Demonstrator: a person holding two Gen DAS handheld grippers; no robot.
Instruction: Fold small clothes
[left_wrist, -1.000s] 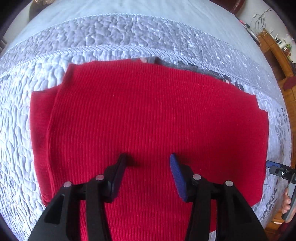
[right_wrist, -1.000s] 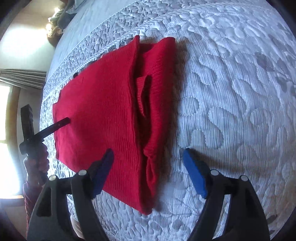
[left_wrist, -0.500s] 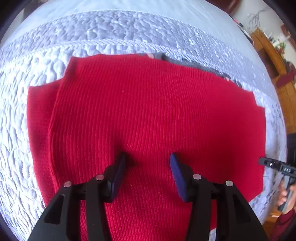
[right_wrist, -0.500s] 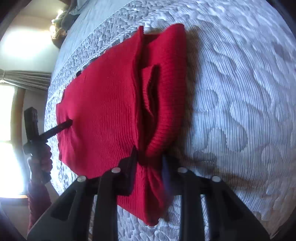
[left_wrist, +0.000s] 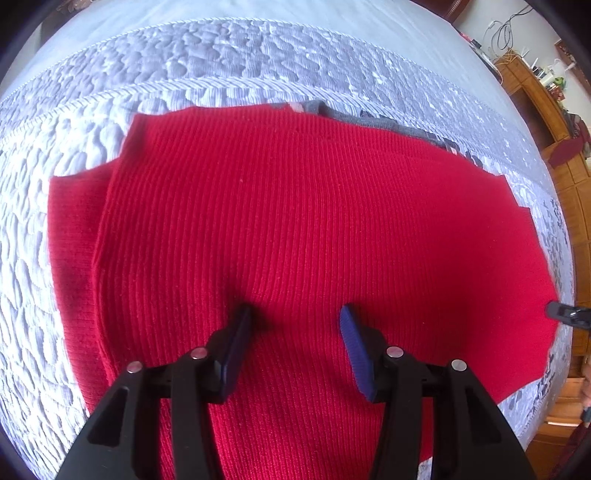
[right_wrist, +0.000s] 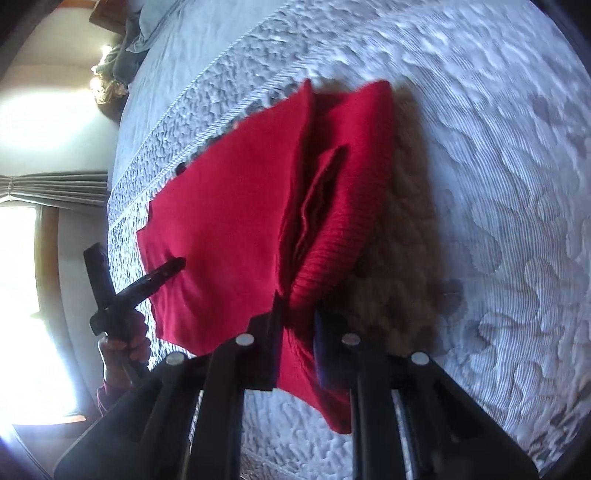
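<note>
Red ribbed garment (left_wrist: 295, 229) lies flat on bed's quilted pale bedspread (left_wrist: 221, 48). Left gripper (left_wrist: 295, 325) fingers spread above it. Right gripper (right_wrist: 297, 317) fingers pinch its folded edge. Wooden furniture (left_wrist: 554, 122), curtained window (right_wrist: 40, 192) nearby.

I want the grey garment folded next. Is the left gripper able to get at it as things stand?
Probably not: the grey garment lies under the red sweater, only its far edge showing, beyond the open left gripper.

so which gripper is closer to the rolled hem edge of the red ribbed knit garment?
Right. The right gripper is clamped on the rolled hem edge of the red ribbed knit garment. The left gripper is open over the flat middle panel, away from that edge.
</note>
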